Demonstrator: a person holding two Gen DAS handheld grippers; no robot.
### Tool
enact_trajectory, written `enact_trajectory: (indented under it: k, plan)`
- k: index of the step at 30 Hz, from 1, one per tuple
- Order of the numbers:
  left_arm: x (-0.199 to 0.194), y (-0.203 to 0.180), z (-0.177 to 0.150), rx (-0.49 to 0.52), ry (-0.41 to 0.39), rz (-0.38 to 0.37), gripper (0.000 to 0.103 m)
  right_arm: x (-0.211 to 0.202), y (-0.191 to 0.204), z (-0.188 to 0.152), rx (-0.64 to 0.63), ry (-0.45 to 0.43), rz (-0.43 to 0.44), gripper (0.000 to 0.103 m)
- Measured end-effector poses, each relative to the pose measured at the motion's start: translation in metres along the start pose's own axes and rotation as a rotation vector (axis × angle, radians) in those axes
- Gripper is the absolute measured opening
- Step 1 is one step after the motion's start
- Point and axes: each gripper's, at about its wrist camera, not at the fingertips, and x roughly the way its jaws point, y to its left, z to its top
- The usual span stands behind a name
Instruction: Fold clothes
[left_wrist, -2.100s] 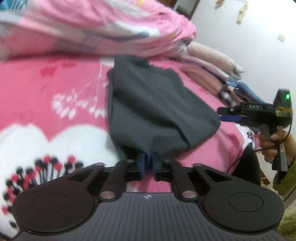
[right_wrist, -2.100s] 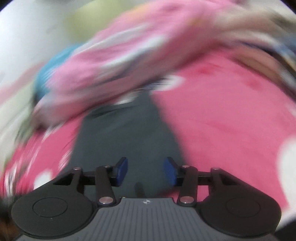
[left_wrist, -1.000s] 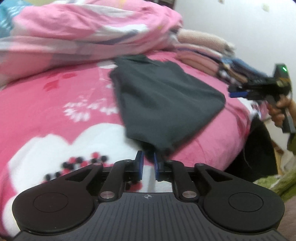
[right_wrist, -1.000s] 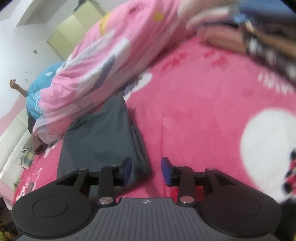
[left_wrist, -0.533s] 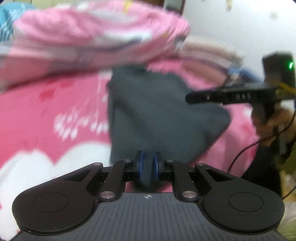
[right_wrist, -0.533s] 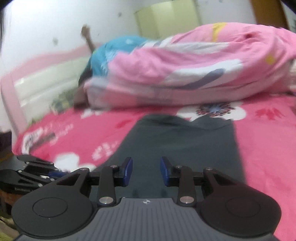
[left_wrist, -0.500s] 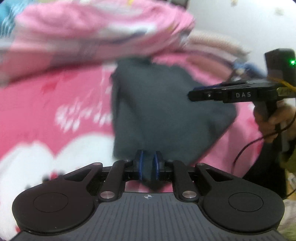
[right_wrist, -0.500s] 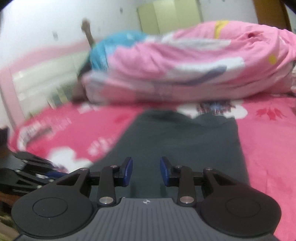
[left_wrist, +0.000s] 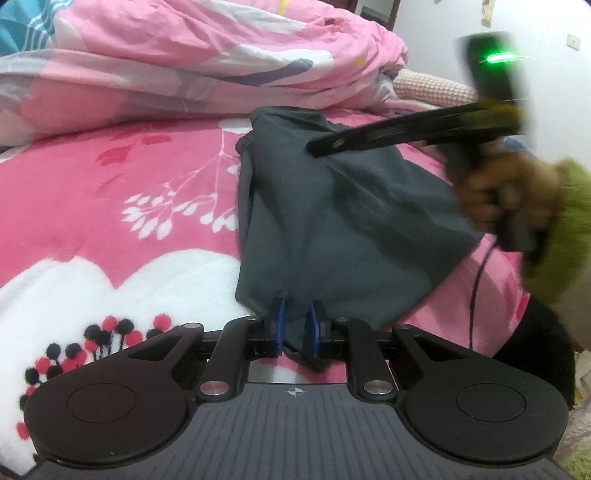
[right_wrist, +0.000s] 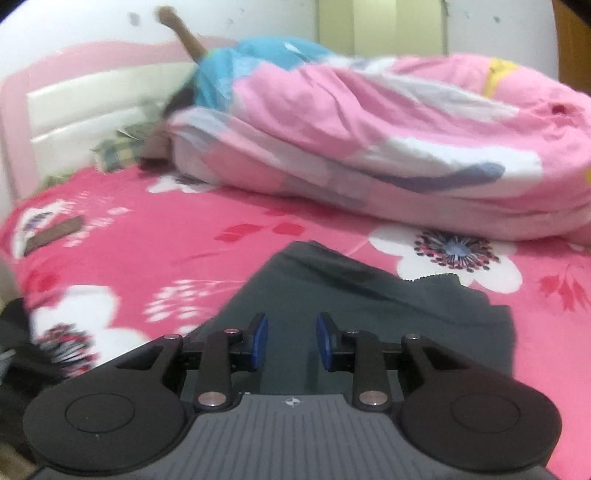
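A dark grey garment (left_wrist: 343, 214) lies folded on the pink flowered bed (left_wrist: 110, 192). My left gripper (left_wrist: 295, 326) is shut on the garment's near corner, with cloth bunched between the blue pads. My right gripper (right_wrist: 291, 341) is open and empty, just above the grey garment (right_wrist: 369, 299) near its front edge. In the left wrist view the right gripper (left_wrist: 413, 133) reaches over the garment's far right part, blurred, held by a hand in a green sleeve.
A rolled pink quilt (left_wrist: 192, 62) lies along the back of the bed, also in the right wrist view (right_wrist: 399, 147). A stack of folded clothes (left_wrist: 432, 86) sits at the far right. A pink and white headboard (right_wrist: 74, 103) stands at the left.
My right gripper has swung in over the garment from the right side. My left gripper has stayed shut on the garment's near corner, which has lifted slightly.
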Motion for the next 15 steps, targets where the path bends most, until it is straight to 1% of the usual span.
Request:
enact_trajectory:
  k: [2, 3, 5, 6, 9, 10, 11, 13, 15]
  plan:
    - [-0.001, 0.001, -0.001, -0.003, -0.008, 0.001, 0.015, 0.037, -0.016, -0.001, 0.026, 0.045, -0.1, 0.03]
    - [-0.001, 0.002, -0.001, -0.008, -0.008, -0.004, 0.015, 0.049, -0.029, -0.004, 0.06, 0.068, -0.129, 0.028]
    - [-0.001, 0.005, -0.001, -0.018, -0.008, -0.014, 0.015, 0.055, -0.047, -0.002, 0.159, 0.065, -0.103, 0.026]
    - [-0.001, 0.006, -0.001, -0.025, -0.009, -0.02, 0.015, 0.05, -0.048, 0.001, 0.18, 0.05, -0.099, 0.026]
    - [-0.001, 0.008, -0.001, -0.034, -0.01, -0.029, 0.015, 0.027, -0.035, 0.012, 0.13, 0.015, -0.123, 0.027]
    - [-0.001, 0.008, -0.001, -0.03, -0.012, -0.028, 0.015, 0.02, -0.03, 0.015, 0.118, 0.009, -0.097, 0.027]
    - [-0.002, 0.007, -0.001, -0.026, -0.014, -0.026, 0.015, 0.016, -0.025, 0.018, 0.114, 0.009, -0.053, 0.027]
    - [-0.003, 0.006, -0.002, -0.017, -0.022, -0.018, 0.017, 0.019, -0.016, 0.023, 0.103, 0.04, 0.046, 0.027]
    - [-0.005, 0.004, -0.003, -0.008, -0.031, -0.008, 0.02, 0.037, -0.01, 0.027, 0.086, 0.057, 0.062, 0.027]
